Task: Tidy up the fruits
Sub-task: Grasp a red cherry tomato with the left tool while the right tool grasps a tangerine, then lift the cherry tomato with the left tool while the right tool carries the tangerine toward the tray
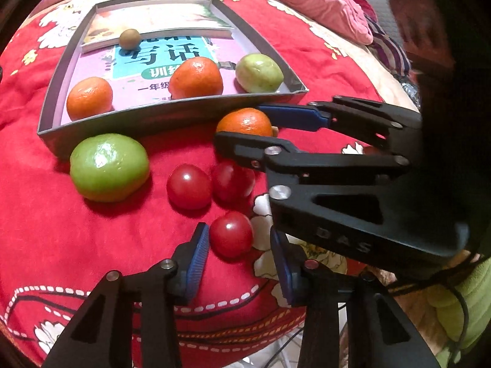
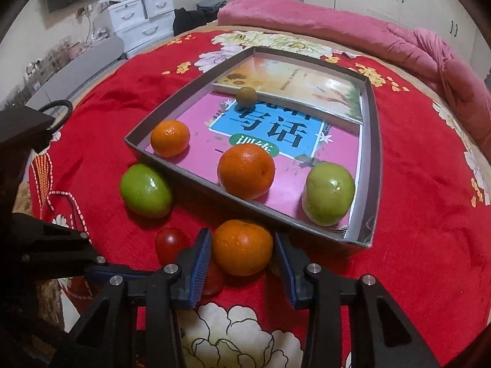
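Left tool [image 1: 239,247]: blue pads straddle a cherry tomato [image 1: 230,233]; one pad touches its side, the other stands just clear, so it is not gripped.
Right tool [image 2: 242,263]: jaws flank a loose orange [image 2: 242,247]; the 9 o'clock pad sits against the peel, the 3 o'clock pad shows a sliver of gap, so whether it is clamped I cannot tell.
Loose orange: glossy, dimpled skin, on the bed just outside the tray's near wall.
Cherry tomatoes: three small, shiny red ones on the bed; two [image 1: 189,186] lie at 11 o'clock of the straddled one, touching each other.
Green fruit [image 1: 109,167]: large, round, waxy, yellowing underneath; on the bed at 9 o'clock of the tomatoes, by the tray's near corner.
Tray [image 2: 373,165]: shallow grey box on the bed, lined with two books.
Inside the tray: two oranges [image 2: 246,171] along the near wall, a pale green fruit [image 2: 328,194] in the near 3 o'clock corner, a small brown fruit [image 2: 246,95] towards 12 o'clock.
Bed [image 2: 414,245]: red floral blanket, pink quilt bunched at the far edge.
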`<state>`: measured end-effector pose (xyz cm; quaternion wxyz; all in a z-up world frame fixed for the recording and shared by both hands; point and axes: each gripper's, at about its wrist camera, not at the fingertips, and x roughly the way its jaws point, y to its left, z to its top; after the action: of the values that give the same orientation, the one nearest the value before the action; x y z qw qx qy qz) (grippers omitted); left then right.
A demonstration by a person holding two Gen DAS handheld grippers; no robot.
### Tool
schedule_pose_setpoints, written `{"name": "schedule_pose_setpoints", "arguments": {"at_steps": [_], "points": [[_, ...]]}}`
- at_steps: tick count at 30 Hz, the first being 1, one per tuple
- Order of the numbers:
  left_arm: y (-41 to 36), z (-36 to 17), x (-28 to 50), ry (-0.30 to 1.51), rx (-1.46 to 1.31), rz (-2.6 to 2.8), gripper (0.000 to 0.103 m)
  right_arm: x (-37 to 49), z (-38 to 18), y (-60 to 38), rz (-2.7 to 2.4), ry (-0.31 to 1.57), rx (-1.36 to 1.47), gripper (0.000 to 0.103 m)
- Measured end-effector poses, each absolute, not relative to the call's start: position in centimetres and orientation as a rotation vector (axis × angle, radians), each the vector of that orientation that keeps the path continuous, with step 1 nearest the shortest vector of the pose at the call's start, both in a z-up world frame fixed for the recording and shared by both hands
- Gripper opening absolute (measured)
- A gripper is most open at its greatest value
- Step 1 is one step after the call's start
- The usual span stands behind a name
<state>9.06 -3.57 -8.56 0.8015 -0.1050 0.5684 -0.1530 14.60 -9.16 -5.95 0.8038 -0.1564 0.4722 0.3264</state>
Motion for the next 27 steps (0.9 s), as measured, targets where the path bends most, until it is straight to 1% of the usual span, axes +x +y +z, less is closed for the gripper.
{"name": "schedule_pose_setpoints", "arguments": {"at_steps": [1, 5, 6, 16, 27], "points": [[-3.6, -8.6, 9.1, 1.219, -0.225, -0.327, 0.041, 14.5, -5.8, -9.4, 0.698, 1.007, -0.326, 0.041], [-3.7, -8.9, 9.2, 1.219, -0.207, -0.313, 0.03, 14.6, -5.4, -10.6, 0.695, 1.014, -0.254, 0.041], [-3.5, -8.9, 9.2, 1.219, -0.211, -0.309, 0.029, 14.7, -5.3, -11.0, 0.696, 1.016, -0.232, 0.041], [-2.2, -7.8, 8.8, 1.202, -0.237, -0.308, 0.029, 14.2, -4.3, -11.9, 0.707, 0.984, -0.189, 0.041], [0.5, -3.6, 8.7, 1.095, -0.274, -0.254, 0.029, 13.4, -2.1, -12.1, 0.758, 0.899, -0.132, 0.041]]}}
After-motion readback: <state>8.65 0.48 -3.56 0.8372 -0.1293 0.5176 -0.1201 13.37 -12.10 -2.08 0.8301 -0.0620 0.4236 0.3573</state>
